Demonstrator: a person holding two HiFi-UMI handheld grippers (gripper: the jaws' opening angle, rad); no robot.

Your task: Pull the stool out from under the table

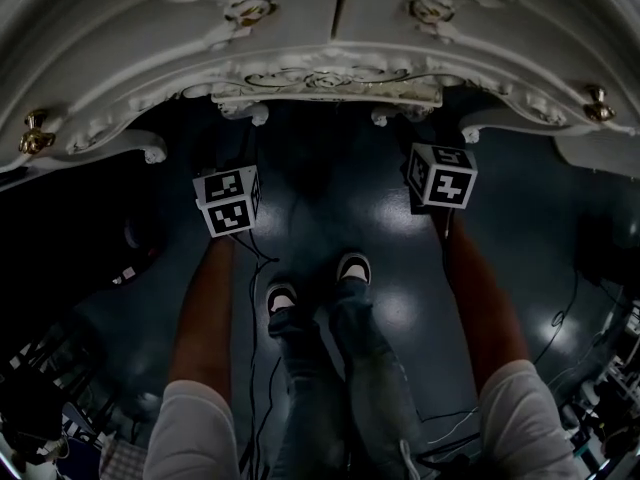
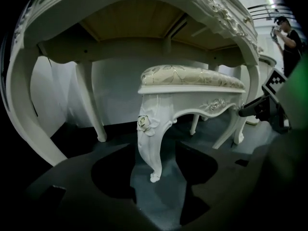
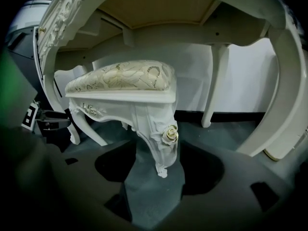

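A white carved stool [image 2: 192, 88] with a cream patterned seat stands under the ornate white table [image 2: 144, 13]. My left gripper [image 2: 155, 179] is open, and the stool's front leg with a rose carving [image 2: 150, 143] stands between its jaws with a gap on each side. My right gripper [image 3: 159, 184] is open too, around the other front leg [image 3: 161, 146] without touching it. In the head view both marker cubes [image 1: 228, 200] [image 1: 441, 175] hang just below the table's front edge [image 1: 320, 73]; the jaws and most of the stool are hidden there.
The table's curved legs [image 2: 29, 124] [image 3: 279, 114] flank the stool, with a white wall behind. Cables [image 1: 255, 368] trail over the dark floor beside the person's shoes [image 1: 282, 298]. Another person [image 2: 288, 37] stands far off at the right of the left gripper view.
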